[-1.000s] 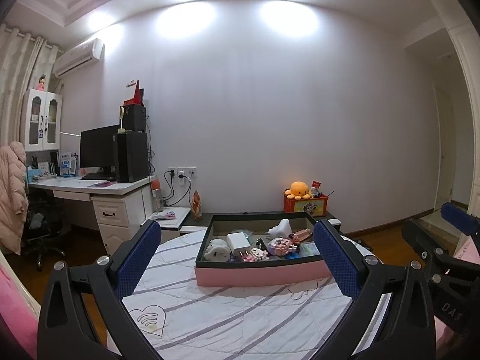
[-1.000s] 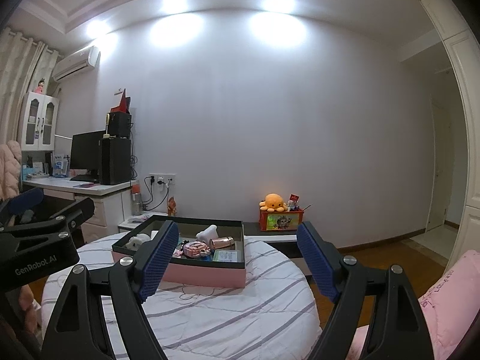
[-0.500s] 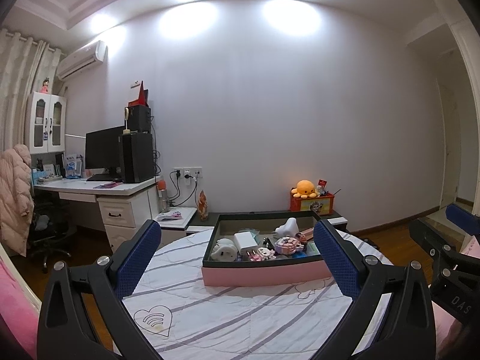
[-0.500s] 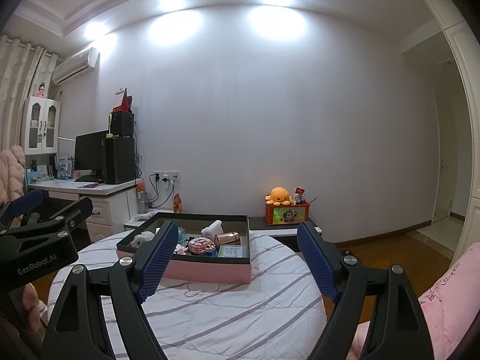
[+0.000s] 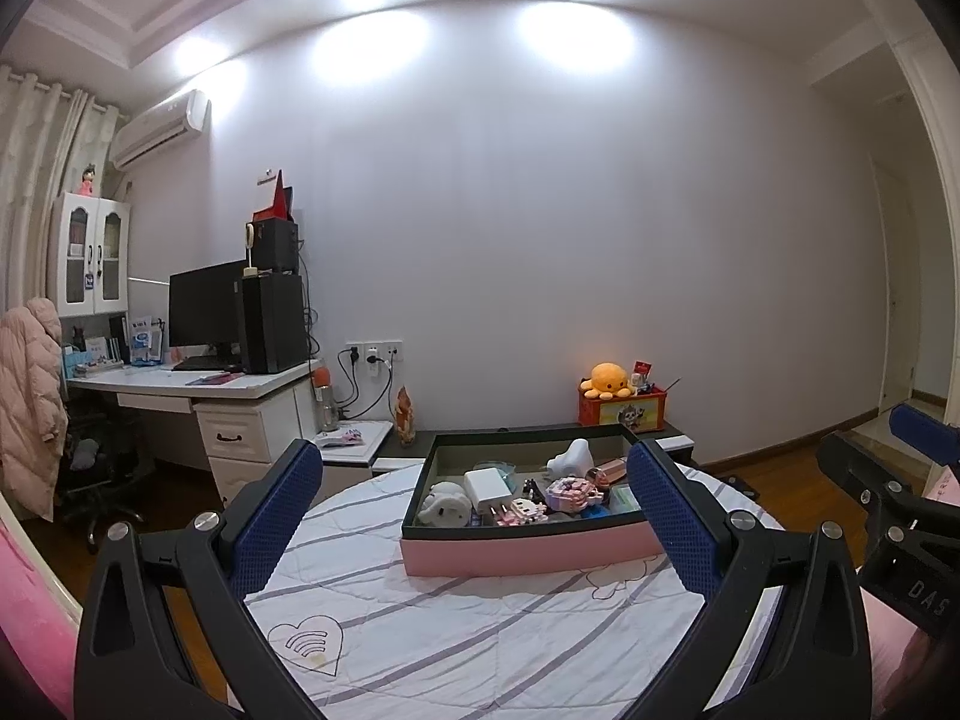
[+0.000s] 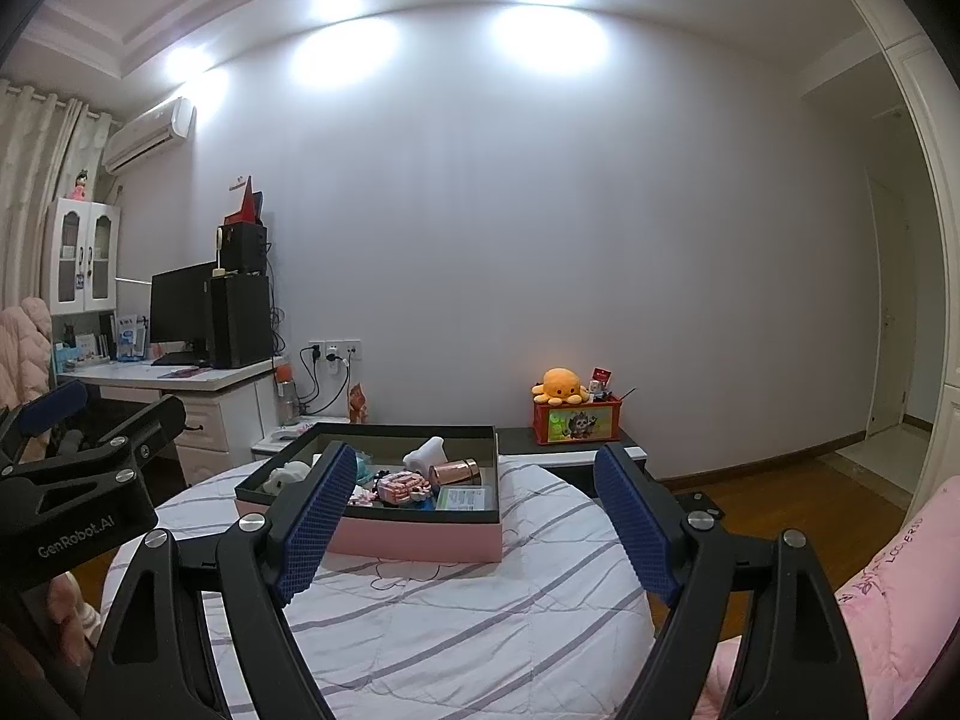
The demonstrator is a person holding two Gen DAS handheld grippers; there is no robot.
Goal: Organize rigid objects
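- Fingers: left gripper (image 5: pixel 474 516) spread wide, nothing between the pads; right gripper (image 6: pixel 474 516) likewise spread and empty; both hang level, near edge of the round table (image 5: pixel 420 648)
- Task items: all lie in one pink box (image 5: pixel 528 558) with a dark rim, far half of the table, well apart from both grippers
- Risk 1: items are packed touching; a wide pinch on one may drag or tip its neighbour
- Risk 2: copper cylinder (image 6: pixel 454 471) lies on its side, likely to roll off the pads
- Risk 3: box is light-looking on a loose striped cloth; a push on its wall may slide it
- Counts: grippers 2; box 1; white charger (image 5: pixel 489 489) 1; white plush-like lump (image 5: pixel 445 505) 1; white bone-shaped piece (image 5: pixel 570 457) 1; pink block model (image 5: pixel 573 489) 1; copper cylinder 1; smaller bits too blurred to count
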